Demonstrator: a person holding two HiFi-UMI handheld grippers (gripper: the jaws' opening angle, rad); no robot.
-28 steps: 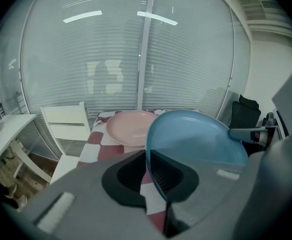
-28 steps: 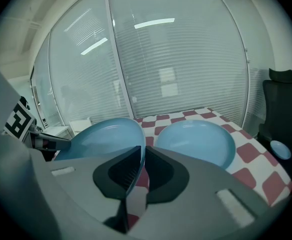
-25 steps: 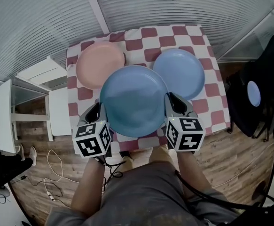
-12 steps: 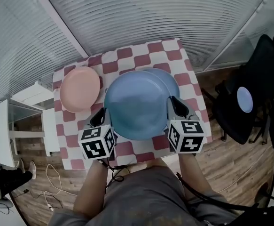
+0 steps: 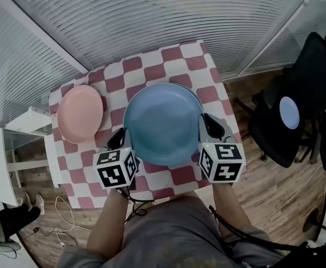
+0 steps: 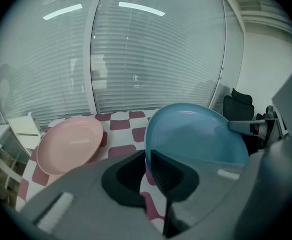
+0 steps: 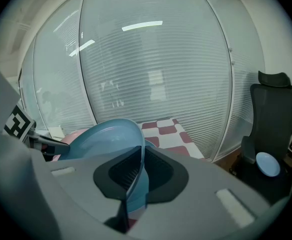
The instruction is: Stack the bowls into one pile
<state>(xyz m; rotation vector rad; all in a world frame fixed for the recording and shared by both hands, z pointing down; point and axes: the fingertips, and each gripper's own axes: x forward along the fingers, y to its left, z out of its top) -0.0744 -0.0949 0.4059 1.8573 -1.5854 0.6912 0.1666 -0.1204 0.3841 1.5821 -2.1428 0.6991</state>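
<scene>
Blue, wide and shallow, the blue bowl [image 5: 161,124] is held up over the middle of the checked table [image 5: 151,66], gripped from both sides. The left gripper [image 5: 118,139] pinches its left rim and the right gripper [image 5: 212,128] pinches its right rim, each pair of jaws closed tight on the thin edge. Directly under it lies a second blue bowl [image 5: 195,92], almost fully covered, with only a crescent of its rim showing at the upper right. A pink bowl [image 5: 80,114] sits on the cloth to the left, apart from both blue ones. Nothing stands between the raised bowl and the one beneath it. Off the table's right side is a black chair [image 5: 313,77] with a small blue disc [image 5: 290,111] on its seat. White furniture [image 5: 3,166] stands at the left, and slatted blinds run behind the table.

The left gripper view shows the held bowl's hollow inside and the pink bowl's whole face. The right gripper view shows the rim edge-on between the pads, with the pink bowl mostly hidden behind the blue one. Only the head view shows the covered bowl clearly. The held bowl is plain and unmarked, with a smooth, slightly glossy inside.
</scene>
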